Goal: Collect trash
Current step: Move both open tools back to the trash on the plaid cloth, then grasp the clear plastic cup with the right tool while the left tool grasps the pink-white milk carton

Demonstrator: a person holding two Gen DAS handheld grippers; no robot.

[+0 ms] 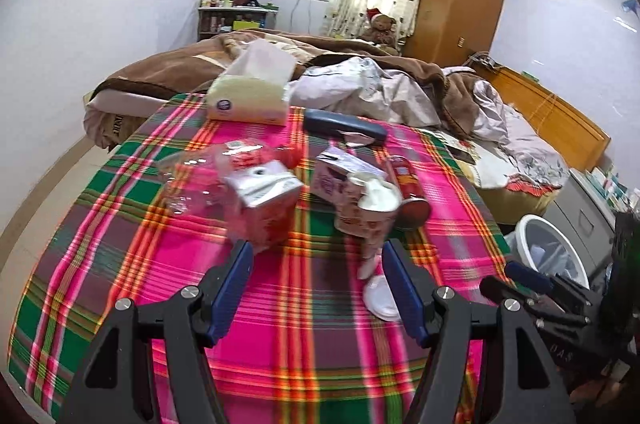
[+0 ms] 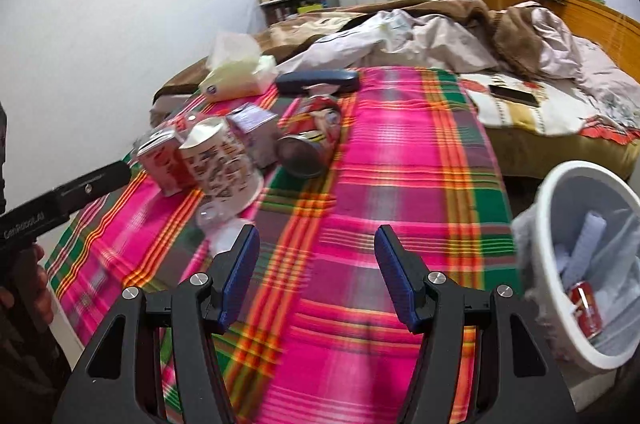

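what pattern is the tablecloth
Bright pink, green and orange plaid tablecloth; clearest in the right wrist view.

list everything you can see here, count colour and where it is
plaid cloth: 1, pink, green and orange, covers the table
tissue pack: 1, pale yellow, far left edge of the cloth
dark case: 1, navy, far side, right of the tissue pack
cartons: 2, red-and-white left of the cup, purple-and-white behind it
paper cup: 1, white, patterned, upright in the cluster
can: 1, red, on its side, right of the cup
clear plastic bottle: 1, crumpled, left of the cluster
white lid: 1, near the left tool
bin: 1, white, beside the table, holds a red can and paper
bed: 1, brown blanket, behind the table
left tool: open, empty
right tool: open, empty
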